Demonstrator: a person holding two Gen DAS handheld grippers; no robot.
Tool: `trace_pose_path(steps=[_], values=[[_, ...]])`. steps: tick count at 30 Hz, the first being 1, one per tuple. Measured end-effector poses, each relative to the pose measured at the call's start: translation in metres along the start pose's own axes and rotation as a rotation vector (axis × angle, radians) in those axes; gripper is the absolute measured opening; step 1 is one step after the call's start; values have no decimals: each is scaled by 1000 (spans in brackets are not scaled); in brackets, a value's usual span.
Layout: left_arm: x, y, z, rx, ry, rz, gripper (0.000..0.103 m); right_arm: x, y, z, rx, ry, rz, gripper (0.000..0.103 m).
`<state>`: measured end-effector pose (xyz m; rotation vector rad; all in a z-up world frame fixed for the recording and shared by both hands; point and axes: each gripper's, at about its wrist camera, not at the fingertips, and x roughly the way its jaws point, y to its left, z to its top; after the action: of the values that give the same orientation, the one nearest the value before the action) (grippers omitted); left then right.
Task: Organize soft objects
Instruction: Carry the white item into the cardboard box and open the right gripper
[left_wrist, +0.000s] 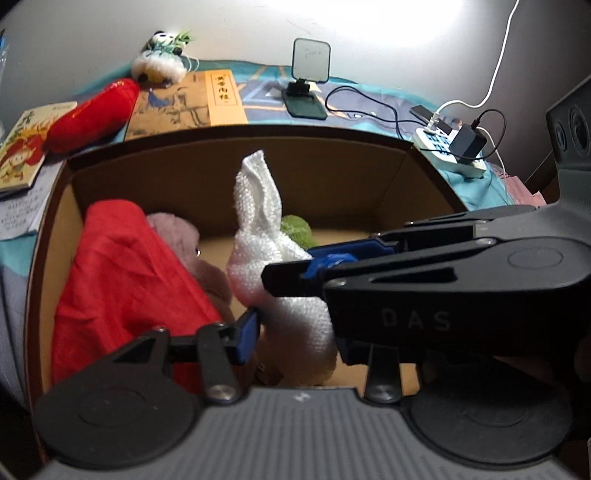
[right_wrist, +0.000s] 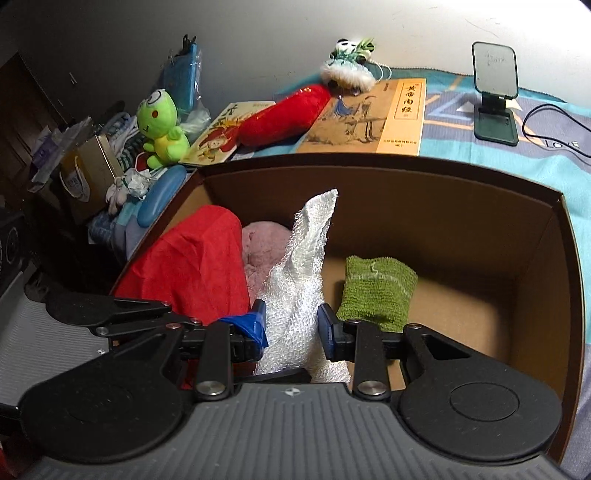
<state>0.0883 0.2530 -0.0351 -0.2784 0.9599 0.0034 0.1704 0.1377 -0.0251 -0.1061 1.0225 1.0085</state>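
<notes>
A brown cardboard box (left_wrist: 332, 173) (right_wrist: 461, 206) holds a red cloth (left_wrist: 122, 273) (right_wrist: 192, 266), a pink plush (left_wrist: 177, 232) (right_wrist: 262, 240), a green knitted cloth (right_wrist: 376, 288) (left_wrist: 295, 227) and a white knitted cloth (left_wrist: 258, 229) (right_wrist: 299, 280) standing upright. My left gripper (left_wrist: 291, 328) and my right gripper (right_wrist: 291, 325) both straddle the white cloth's lower part, jaws pressed against it. The right gripper's fingers (left_wrist: 369, 254) cross the left wrist view from the right. A red plush chili (right_wrist: 284, 114) (left_wrist: 92, 114), a panda plush (right_wrist: 347, 62) (left_wrist: 162, 59) and a green frog plush (right_wrist: 160, 125) lie outside the box.
Behind the box on a teal cloth lie a yellow book (right_wrist: 369, 114) (left_wrist: 184, 103), a picture book (right_wrist: 218, 136) (left_wrist: 22, 144), a phone stand (right_wrist: 495, 96) (left_wrist: 308, 81), and a power strip with cables (left_wrist: 450, 147). Left of the box are a blue case (right_wrist: 162, 197) and bags.
</notes>
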Motion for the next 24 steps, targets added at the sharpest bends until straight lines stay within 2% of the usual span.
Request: trace_pose_path(steps=[4, 9, 17, 24], values=[[-1, 0, -3, 12, 5, -8, 44, 5, -3, -2, 41, 23, -10, 15], [-6, 1, -2, 16, -6, 8, 44, 3, -6, -3, 87, 7, -12, 15], [-36, -8, 3, 17, -65, 116, 45, -34, -1, -5, 152, -98, 44, 15], [-61, -19, 2, 11, -102, 216, 45, -62, 10, -15, 155, -171, 59, 15]])
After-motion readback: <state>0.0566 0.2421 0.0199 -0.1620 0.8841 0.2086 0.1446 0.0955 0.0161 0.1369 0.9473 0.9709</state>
